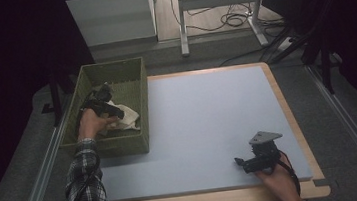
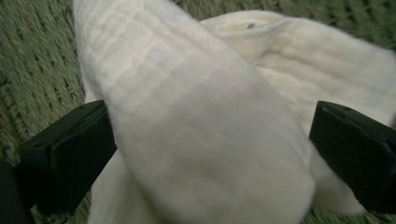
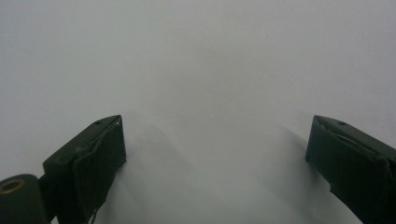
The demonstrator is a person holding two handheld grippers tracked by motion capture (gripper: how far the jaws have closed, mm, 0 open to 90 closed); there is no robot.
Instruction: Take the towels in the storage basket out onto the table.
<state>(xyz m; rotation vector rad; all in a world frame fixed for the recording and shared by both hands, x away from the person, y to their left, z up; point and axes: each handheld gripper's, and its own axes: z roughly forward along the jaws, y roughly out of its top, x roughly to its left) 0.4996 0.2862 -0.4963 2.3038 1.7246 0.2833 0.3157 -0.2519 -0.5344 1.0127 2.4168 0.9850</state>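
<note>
Inside the basket [image 1: 128, 75], left tongs [image 2: 210, 135] straddle the cloth [image 2: 196, 121], jaws spread

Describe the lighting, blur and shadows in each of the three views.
High view: dim, dark surroundings, the pale grey table mat lit evenly. Left gripper view: the cream woven cloth is soft and blurred up close, the green wicker basket sharper. Right gripper view: hazy, with faint jaw shadows on the mat.

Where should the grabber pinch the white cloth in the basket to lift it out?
Probably on the raised fold of the white cloth, coming straight down from above. That hump stands up between the open jaws of the left gripper, while the rest lies flat on the woven floor of the basket, whose walls block a sideways approach.
</note>
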